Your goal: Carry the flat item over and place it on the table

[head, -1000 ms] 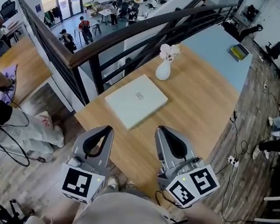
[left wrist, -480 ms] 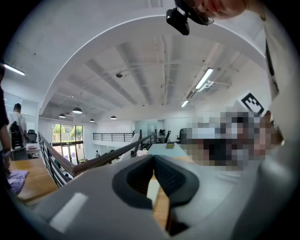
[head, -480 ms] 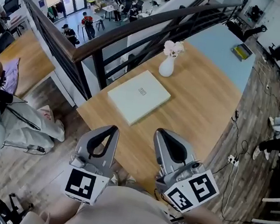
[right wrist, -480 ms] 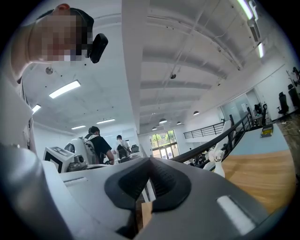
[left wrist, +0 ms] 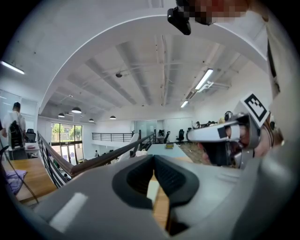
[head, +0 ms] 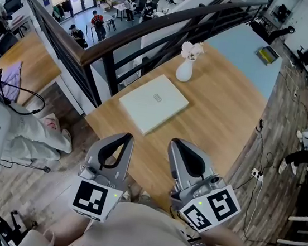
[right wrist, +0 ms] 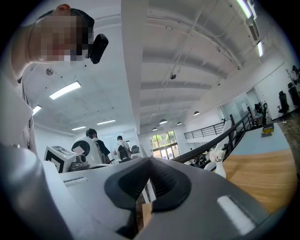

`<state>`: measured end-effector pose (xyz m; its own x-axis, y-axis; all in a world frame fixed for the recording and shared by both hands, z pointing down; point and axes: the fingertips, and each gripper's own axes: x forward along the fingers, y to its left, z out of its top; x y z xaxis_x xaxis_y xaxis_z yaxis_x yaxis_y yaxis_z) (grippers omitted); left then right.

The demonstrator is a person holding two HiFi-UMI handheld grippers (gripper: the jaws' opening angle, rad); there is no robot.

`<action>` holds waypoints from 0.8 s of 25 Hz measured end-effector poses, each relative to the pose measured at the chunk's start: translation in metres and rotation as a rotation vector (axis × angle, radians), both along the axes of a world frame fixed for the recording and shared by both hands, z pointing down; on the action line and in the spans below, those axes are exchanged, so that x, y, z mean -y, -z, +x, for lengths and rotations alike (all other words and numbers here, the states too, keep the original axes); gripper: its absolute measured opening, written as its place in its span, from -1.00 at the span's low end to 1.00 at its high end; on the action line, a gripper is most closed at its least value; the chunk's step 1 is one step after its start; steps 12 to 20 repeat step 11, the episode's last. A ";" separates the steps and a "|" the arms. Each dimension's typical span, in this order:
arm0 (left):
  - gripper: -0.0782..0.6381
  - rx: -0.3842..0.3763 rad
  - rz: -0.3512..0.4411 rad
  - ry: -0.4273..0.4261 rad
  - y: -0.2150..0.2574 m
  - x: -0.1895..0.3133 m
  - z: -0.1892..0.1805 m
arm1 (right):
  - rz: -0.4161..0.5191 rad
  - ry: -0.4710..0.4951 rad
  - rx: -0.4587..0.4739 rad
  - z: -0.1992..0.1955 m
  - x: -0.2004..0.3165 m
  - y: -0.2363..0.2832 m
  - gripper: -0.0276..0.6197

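At the near corner of the counter [head: 222, 117], head view: left gripper [head: 122, 138] and right gripper [head: 177, 144] side by side, jaws of each closed together on nothing. Flat item [head: 154, 103] well ahead, lying flat by the left edge along the railing, short of the vase [head: 184, 70]. Against a second ago: no real shift of grippers or item, only slight drift of framing. Judged: no carry under way; item either already set down or not yet taken up.

Left gripper view: left gripper [left wrist: 153, 159] with jaws meeting at the tips, right gripper [left wrist: 220, 136] alongside. Pale strip below the tips possibly the item; not confirmed.

Right gripper view: right gripper [right wrist: 149, 161] jaws together, vase [right wrist: 220, 164] beyond, flat item hidden behind the jaws.
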<state>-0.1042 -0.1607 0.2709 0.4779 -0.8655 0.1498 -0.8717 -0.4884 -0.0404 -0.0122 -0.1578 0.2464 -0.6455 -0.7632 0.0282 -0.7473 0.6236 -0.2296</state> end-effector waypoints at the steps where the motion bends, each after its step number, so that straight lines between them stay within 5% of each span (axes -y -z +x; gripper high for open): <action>1: -0.78 0.002 -0.001 -0.001 -0.001 0.000 0.000 | 0.004 -0.003 -0.003 0.000 0.000 0.000 -0.91; 20: -0.78 0.009 0.000 -0.005 -0.003 0.002 0.002 | 0.012 -0.015 0.006 -0.002 0.002 -0.001 -0.91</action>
